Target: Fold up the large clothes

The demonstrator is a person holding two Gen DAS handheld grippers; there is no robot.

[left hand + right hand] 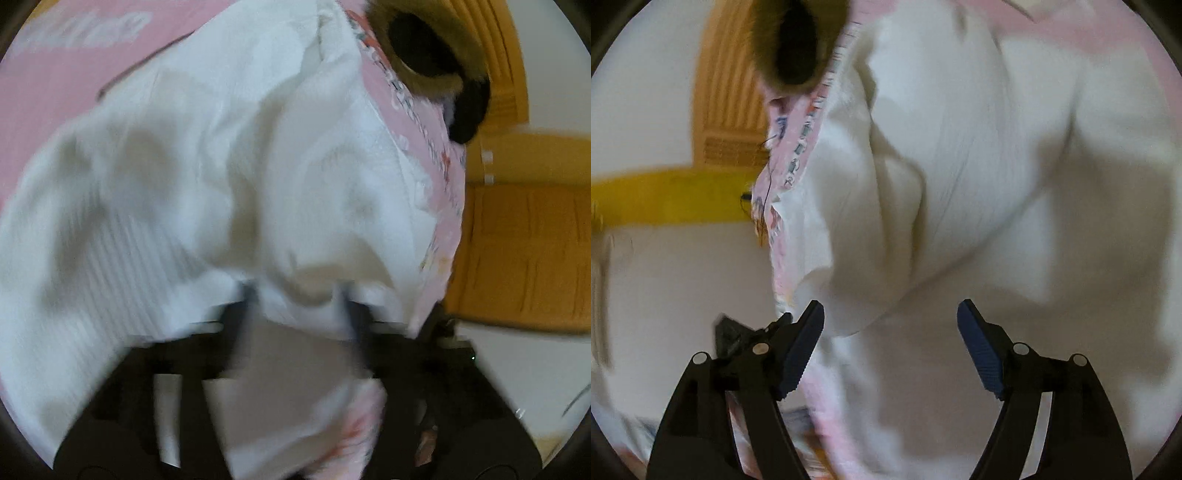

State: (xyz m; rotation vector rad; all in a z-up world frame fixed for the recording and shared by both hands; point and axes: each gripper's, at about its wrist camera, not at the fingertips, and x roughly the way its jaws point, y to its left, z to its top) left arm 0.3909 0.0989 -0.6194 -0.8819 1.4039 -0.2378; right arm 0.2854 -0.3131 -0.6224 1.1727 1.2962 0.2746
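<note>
A large white garment (207,192) lies rumpled on a pink bed sheet (55,92). In the left wrist view a fold of it drapes over my left gripper (297,310) and hides the tips. The dark fingers (242,306) stand wide apart and the cloth between them hangs loose, not pinched. In the right wrist view the same white garment (979,166) fills the right half. My right gripper (890,310) stands open just above its near fold, with both blue pads (801,343) bare and nothing gripped.
A brown and black plush toy (424,48) (794,44) sits at the bed's edge beyond the garment. The sheet's patterned pink border (790,162) hangs over that edge. Orange wooden furniture (524,236) (731,110) and pale floor (683,277) lie past it.
</note>
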